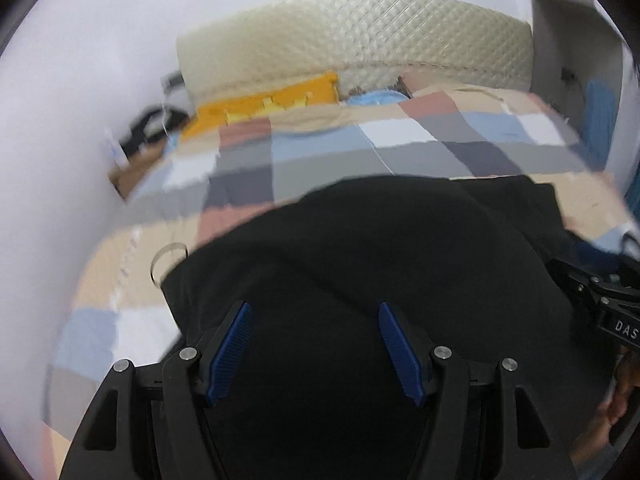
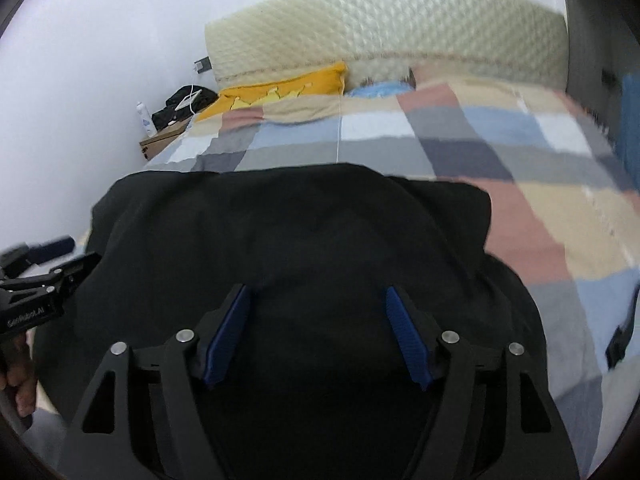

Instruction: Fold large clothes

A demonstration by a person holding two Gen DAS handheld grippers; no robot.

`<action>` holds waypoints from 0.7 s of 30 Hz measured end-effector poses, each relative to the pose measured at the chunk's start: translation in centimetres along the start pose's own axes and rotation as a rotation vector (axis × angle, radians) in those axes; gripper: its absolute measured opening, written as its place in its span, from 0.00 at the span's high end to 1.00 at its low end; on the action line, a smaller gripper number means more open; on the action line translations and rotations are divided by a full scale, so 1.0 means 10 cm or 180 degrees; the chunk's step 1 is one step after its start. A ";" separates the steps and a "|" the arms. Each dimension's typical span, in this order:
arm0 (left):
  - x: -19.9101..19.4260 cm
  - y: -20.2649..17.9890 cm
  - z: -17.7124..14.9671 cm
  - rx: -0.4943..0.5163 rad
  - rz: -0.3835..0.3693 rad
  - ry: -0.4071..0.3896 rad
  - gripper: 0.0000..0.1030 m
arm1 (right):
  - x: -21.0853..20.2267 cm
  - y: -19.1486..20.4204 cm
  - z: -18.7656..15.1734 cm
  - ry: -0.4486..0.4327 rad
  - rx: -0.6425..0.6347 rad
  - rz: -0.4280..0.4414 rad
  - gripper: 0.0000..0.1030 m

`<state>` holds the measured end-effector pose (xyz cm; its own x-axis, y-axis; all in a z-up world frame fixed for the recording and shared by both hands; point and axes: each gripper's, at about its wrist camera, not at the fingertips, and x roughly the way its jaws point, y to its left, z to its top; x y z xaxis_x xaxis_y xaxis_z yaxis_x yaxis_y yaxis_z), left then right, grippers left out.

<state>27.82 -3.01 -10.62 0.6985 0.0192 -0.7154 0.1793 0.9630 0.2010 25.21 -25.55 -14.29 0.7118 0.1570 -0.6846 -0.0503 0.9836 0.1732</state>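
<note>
A large black garment (image 1: 360, 248) lies spread on the bed over a checkered quilt (image 1: 400, 148). My left gripper (image 1: 315, 308) hangs over its left part, jaws wide open, blue pads (image 1: 232, 352) holding nothing. The garment fills the middle of the right wrist view (image 2: 280, 232). My right gripper (image 2: 316, 292) hangs over its right part, jaws wide open and empty. The right gripper shows at the right edge of the left view (image 1: 592, 296). The left gripper shows at the left edge of the right view (image 2: 44, 284).
A quilted cream headboard (image 2: 380, 28) stands at the far end, with a yellow pillow (image 2: 288, 88) and a blue pillow (image 2: 380, 90) below it. A wooden nightstand (image 2: 164, 138) with a bottle and dark items sits at the left by the white wall.
</note>
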 end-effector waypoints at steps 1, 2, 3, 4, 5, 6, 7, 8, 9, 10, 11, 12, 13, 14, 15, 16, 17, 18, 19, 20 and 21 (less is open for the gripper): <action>0.02 -0.06 0.01 0.0046 0.0059 -0.0050 0.36 | 0.07 0.02 0.01 -0.0026 -0.0027 -0.0059 0.30; 0.05 -0.13 0.04 0.0090 0.0120 -0.0108 0.36 | 0.14 0.03 0.03 -0.0029 -0.0035 -0.0099 0.30; 0.09 -0.17 0.08 0.0107 0.0165 -0.0161 0.36 | 0.18 0.03 0.05 -0.0027 -0.0027 -0.0119 0.30; 0.12 -0.18 0.11 0.0104 0.0185 -0.0177 0.36 | 0.22 0.03 0.08 -0.0024 -0.0005 -0.0130 0.30; 0.18 -0.18 0.15 0.0071 0.0183 -0.0161 0.36 | 0.29 0.02 0.14 -0.0004 0.0032 -0.0132 0.30; 0.26 -0.15 0.20 -0.0013 0.0137 -0.0102 0.36 | 0.34 0.01 0.17 0.0016 0.0050 -0.0137 0.30; 0.34 -0.11 0.23 -0.0107 0.0084 -0.0033 0.36 | 0.41 0.00 0.21 0.0058 0.0064 -0.0151 0.30; 0.44 -0.04 0.27 -0.0240 0.0015 0.0048 0.36 | 0.46 0.00 0.23 0.0090 0.0066 -0.0170 0.30; 0.51 0.01 0.28 -0.0346 -0.0044 0.0104 0.36 | 0.54 -0.01 0.27 0.0126 0.0060 -0.0195 0.30; 0.59 0.08 0.30 -0.0471 -0.0113 0.0158 0.35 | 0.60 -0.02 0.30 0.0164 0.0064 -0.0221 0.29; 0.66 0.15 0.31 -0.0582 -0.0165 0.0200 0.33 | 0.66 -0.02 0.32 0.0208 0.0078 -0.0240 0.27; 0.74 0.20 0.32 -0.0686 -0.0208 0.0248 0.31 | 0.69 -0.03 0.32 0.0240 0.0091 -0.0245 0.26; 0.79 0.23 0.31 -0.0735 -0.0227 0.0275 0.28 | 0.74 -0.03 0.33 0.0271 0.0096 -0.0239 0.24; 0.86 0.25 0.30 -0.0774 -0.0245 0.0301 0.27 | 0.79 -0.04 0.35 0.0294 0.0091 -0.0228 0.23; 0.92 0.27 0.31 -0.0788 -0.0257 0.0320 0.26 | 0.82 -0.04 0.35 0.0308 0.0083 -0.0222 0.22; 0.96 0.26 0.30 -0.0785 -0.0252 0.0326 0.26 | 0.87 -0.04 0.36 0.0322 0.0069 -0.0213 0.21; 1.00 0.24 0.31 -0.0771 -0.0233 0.0330 0.26 | 0.90 -0.04 0.37 0.0325 0.0055 -0.0205 0.20; 1.04 0.22 0.32 -0.0748 -0.0205 0.0336 0.26 | 0.93 -0.03 0.38 0.0324 0.0046 -0.0204 0.20; 1.07 0.20 0.33 -0.0712 -0.0180 0.0353 0.26 | 0.97 -0.03 0.38 0.0322 0.0037 -0.0201 0.20; 1.10 0.18 0.35 -0.0675 -0.0156 0.0365 0.26 | 1.01 -0.05 0.39 0.0325 0.0028 -0.0196 0.19; 1.13 0.16 0.37 -0.0628 -0.0119 0.0362 0.26 | 1.05 -0.05 0.39 0.0330 0.0032 -0.0188 0.19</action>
<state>38.57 -2.25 -15.90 0.6093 0.0020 -0.7929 0.0567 0.9973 0.0461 35.38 -24.73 -18.81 0.6370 0.1075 -0.7633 -0.0030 0.9906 0.1369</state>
